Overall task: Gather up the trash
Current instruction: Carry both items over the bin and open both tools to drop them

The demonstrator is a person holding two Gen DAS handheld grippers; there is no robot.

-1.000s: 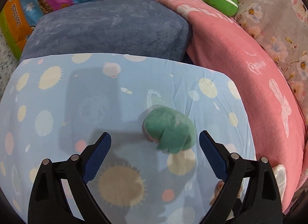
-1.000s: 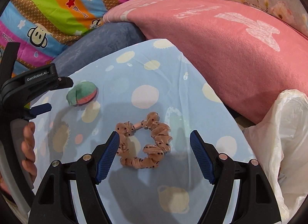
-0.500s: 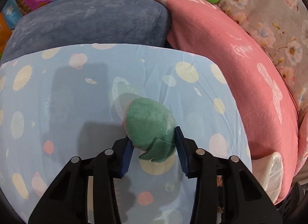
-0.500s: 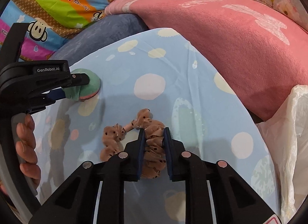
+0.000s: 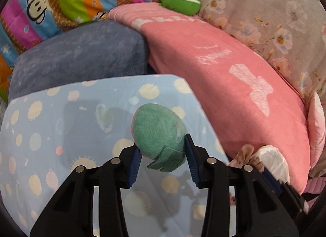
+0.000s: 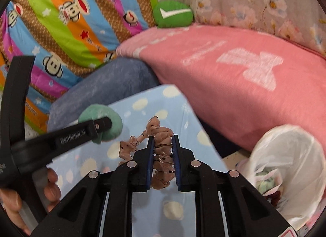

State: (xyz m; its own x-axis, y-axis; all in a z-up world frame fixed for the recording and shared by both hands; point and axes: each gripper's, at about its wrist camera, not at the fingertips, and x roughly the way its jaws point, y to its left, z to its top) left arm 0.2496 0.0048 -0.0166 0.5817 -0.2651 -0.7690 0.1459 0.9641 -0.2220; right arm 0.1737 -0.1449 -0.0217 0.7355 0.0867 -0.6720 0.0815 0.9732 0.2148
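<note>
My left gripper [image 5: 162, 148] is shut on a rolled green sock [image 5: 158, 133] and holds it above the light blue dotted sheet [image 5: 61, 131]. My right gripper [image 6: 163, 141] is shut on a brown dotted scrunchie [image 6: 161, 153], lifted off the sheet [image 6: 183, 206]. The left gripper and its sock [image 6: 108, 120] show at the left of the right wrist view. The scrunchie [image 5: 246, 153] also shows at the lower right of the left wrist view. A white plastic trash bag [image 6: 285, 165] lies open at the right, with some items inside.
A pink blanket [image 6: 244, 86] rises behind the sheet on the right. A grey-blue cushion [image 5: 77, 57] lies at the back left. A striped cartoon quilt [image 6: 61, 33], a green check-mark cushion [image 6: 173, 13] and floral fabric [image 5: 275, 22] lie behind.
Both grippers closed on their items and lifted them off the sheet. The right gripper with the scrunchie has turned toward the white bag.
</note>
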